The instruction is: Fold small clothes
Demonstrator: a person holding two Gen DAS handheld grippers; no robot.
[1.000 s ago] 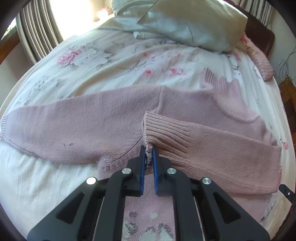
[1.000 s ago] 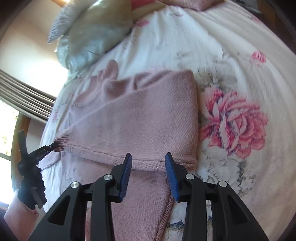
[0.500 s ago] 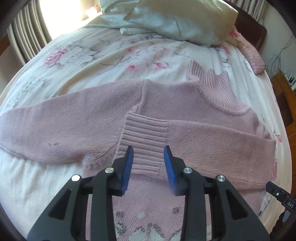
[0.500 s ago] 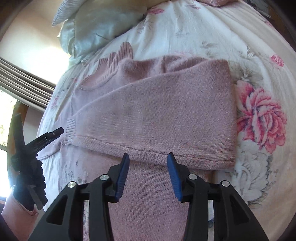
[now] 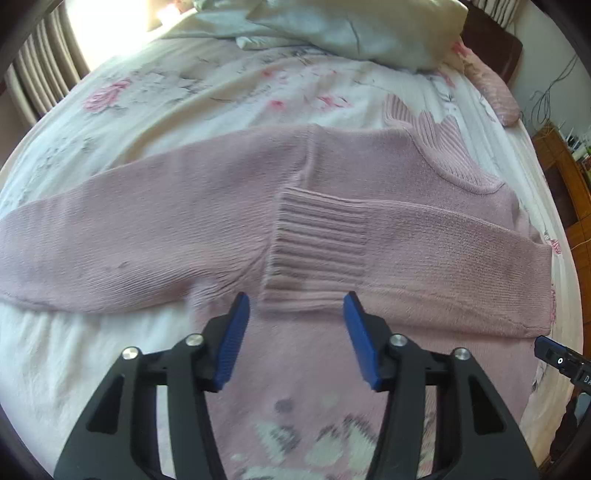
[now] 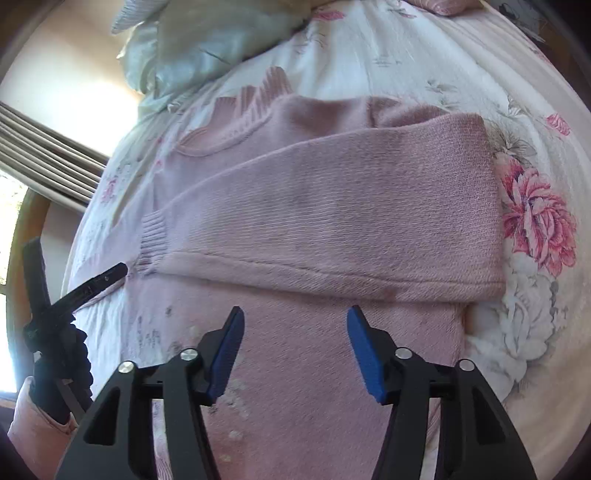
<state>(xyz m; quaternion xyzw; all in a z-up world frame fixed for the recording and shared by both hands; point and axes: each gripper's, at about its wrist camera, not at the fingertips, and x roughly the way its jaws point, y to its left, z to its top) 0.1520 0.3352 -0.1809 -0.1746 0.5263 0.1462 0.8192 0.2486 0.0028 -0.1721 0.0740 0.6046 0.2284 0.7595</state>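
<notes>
Left tool hovering wide open, empty | unfolded sleeve lying crosswise, stretching leftward | right tool gaping wide, farther off

Pink sweater: matt knitted cloth, fine even stitch on body and sleeves, coarse ribbing at the folded cuff and collar. Bedsheet: smooth matt woven cloth with a printed rose pattern. Pillow: pale cloth with a slight sheen, possibly satin, though glare obscures it. Left gripper and right gripper: matt black plastic arms, blue finely ridged pads, bright polished metal screw heads. Bedside furniture: glossy brown wood.
</notes>
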